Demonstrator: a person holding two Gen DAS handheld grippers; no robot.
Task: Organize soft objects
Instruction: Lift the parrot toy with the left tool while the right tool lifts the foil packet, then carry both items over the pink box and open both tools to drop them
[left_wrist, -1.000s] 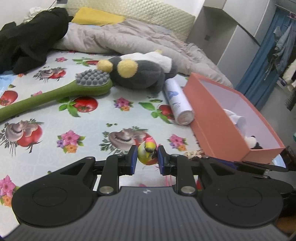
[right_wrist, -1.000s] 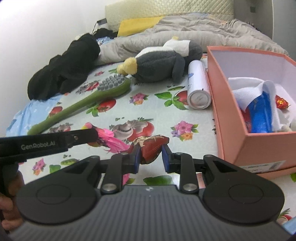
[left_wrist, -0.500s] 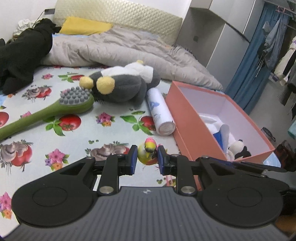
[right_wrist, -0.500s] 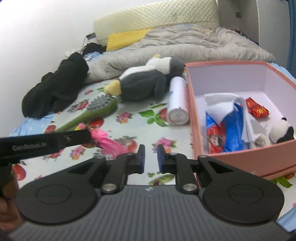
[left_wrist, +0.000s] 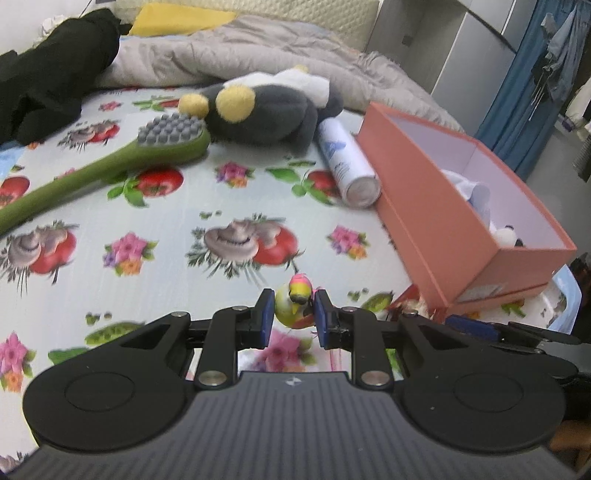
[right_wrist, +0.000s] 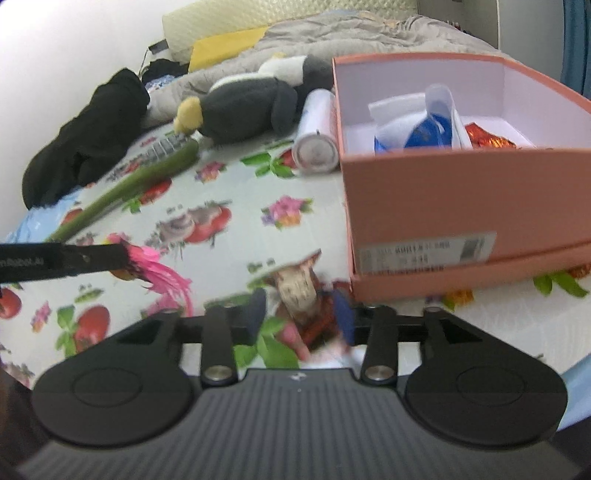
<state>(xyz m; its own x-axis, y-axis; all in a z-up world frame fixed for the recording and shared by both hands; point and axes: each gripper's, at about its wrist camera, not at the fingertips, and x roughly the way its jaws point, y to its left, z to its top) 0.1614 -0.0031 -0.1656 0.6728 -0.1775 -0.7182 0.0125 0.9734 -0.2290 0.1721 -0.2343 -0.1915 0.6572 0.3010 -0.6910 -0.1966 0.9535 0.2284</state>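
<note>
My left gripper (left_wrist: 292, 314) is shut on a small yellow and pink toy bird (left_wrist: 295, 301), held just above the flowered bedsheet. Its pink tail feathers (right_wrist: 162, 273) show in the right wrist view. My right gripper (right_wrist: 298, 314) is open, its jaws on either side of a brown and red feathered toy (right_wrist: 299, 291) lying on the sheet by the box's near corner. The salmon shoebox (right_wrist: 424, 188) (left_wrist: 443, 206) holds white cloth, a blue item, a red toy and a small panda. A grey plush penguin (left_wrist: 266, 107) lies behind.
A green long-handled brush (left_wrist: 110, 166) lies left of the penguin. A white spray can (left_wrist: 347, 162) lies against the box. Black clothing (left_wrist: 48, 74) and a grey quilt (left_wrist: 258, 48) sit at the back. A wardrobe and blue curtain stand to the right.
My right gripper let go of the red feathered toy, rose, then came down with its jaws open around the toy. My left gripper lifted and lowered while holding the bird.
</note>
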